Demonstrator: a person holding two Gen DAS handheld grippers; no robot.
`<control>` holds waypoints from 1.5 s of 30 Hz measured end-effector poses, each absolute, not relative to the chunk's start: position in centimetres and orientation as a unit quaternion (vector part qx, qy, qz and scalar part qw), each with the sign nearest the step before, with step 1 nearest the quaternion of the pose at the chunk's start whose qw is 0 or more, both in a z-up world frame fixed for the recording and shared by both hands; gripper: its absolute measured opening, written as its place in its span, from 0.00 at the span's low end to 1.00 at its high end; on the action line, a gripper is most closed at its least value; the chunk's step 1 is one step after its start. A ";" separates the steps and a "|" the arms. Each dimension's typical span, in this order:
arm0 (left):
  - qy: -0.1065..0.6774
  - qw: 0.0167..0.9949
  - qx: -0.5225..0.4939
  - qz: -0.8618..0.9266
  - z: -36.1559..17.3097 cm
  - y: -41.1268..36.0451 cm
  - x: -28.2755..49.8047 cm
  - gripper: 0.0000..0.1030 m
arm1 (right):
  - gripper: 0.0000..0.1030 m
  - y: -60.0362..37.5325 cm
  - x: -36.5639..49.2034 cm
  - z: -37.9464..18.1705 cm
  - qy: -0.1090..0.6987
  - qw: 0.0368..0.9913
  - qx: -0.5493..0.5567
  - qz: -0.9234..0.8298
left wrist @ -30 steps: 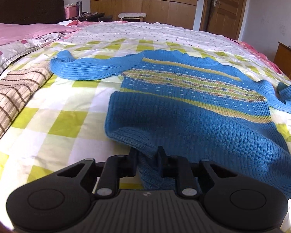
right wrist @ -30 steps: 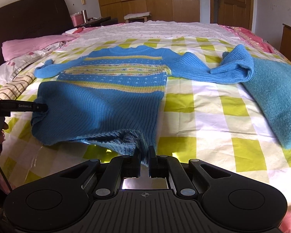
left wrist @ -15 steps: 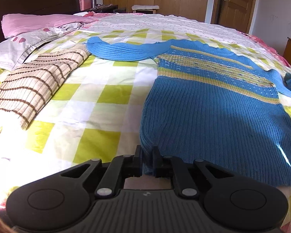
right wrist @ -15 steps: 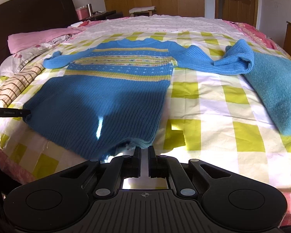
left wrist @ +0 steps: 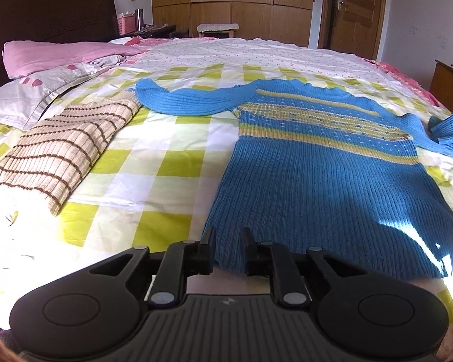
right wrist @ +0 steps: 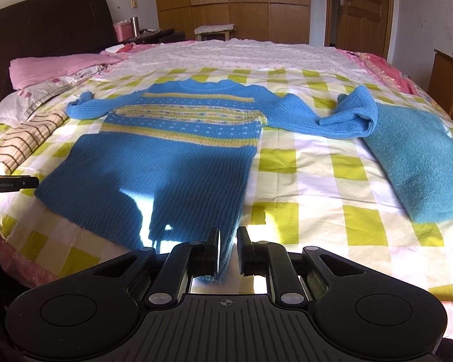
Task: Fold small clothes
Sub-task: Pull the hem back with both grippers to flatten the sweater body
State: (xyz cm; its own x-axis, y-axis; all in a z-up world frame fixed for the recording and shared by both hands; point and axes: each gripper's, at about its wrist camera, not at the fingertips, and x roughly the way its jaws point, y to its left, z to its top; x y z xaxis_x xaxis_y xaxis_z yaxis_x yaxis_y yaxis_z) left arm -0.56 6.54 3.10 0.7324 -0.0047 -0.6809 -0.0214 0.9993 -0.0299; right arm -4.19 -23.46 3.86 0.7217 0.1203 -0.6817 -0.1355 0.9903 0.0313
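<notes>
Both grippers are now parting: left gripper [left wrist: 228, 236] and right gripper [right wrist: 228, 236] are releasing the blue sweater's [left wrist: 323, 175] hem, jaws narrowly apart.

1. The bed [right wrist: 317, 181] was covered by a yellow-green and white checked sheet.
2. A blue knitted sweater [right wrist: 172, 163] lay flat on it, both sleeves spread outward, hem at the near edge.
3. A brown-striped beige garment [left wrist: 63, 144] lay on its left side.
4. A folded teal garment [right wrist: 419, 163] lay on the right, touching the sweater's right sleeve.
5. Pink pillows [left wrist: 54, 57] sat by the headboard.
</notes>
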 end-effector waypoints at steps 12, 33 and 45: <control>0.379 0.924 0.013 -0.041 1.8 2.8 2.8 0.38 | 0.17 -21.6 -1.7 2.7 0.375 0.923 0.011 0.084; 0.382 0.921 0.055 -0.041 4.2 0.6 0.5 0.47 | 0.19 -24.2 -2.6 2.2 0.384 0.916 0.065 0.092; 0.457 0.884 0.056 -0.083 1.3 -2.6 3.3 0.48 | 0.19 -24.2 -0.2 -1.3 0.446 0.888 0.075 0.083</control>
